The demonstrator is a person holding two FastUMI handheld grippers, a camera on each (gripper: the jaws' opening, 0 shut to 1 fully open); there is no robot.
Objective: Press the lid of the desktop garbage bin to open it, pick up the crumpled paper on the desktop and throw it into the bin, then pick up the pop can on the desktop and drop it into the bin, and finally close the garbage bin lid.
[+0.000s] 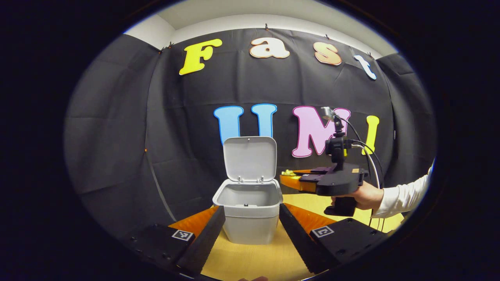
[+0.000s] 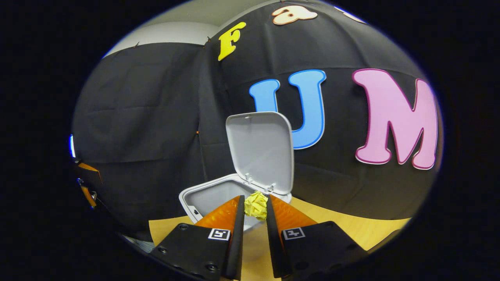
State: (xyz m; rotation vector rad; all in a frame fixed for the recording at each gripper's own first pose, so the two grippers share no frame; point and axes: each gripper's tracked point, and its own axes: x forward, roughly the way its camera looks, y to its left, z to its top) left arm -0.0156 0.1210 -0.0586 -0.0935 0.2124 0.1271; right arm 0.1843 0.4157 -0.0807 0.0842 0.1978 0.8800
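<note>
The crumpled paper is sitting pinched between the two fingers of the right gripper, right at their tips, and in the right gripper view it is hanging at the near rim of the bin, over or just short of the opening (the fisheye makes it hard to say which). The bin's lid is standing up on its hinge, so the opening step looks done, and the pick-up of the paper looks done too. What is left, as I judge it: letting the paper drop in, then fetching the pop can, dropping that in, and pressing the lid shut.

The left gripper view is showing things from farther back. There the bin is standing on the wooden table, between the widely spread fingers of the left gripper, which are holding nothing and are not touching the bin's sides as far as I can tell. The lid is upright, and the inside of the bin that shows here is looking bare. To the right, a hand in a white sleeve is carrying the right gripper level with the bin's rim and just beside it, a bit of the yellow paper peeking out at its tips.
</note>
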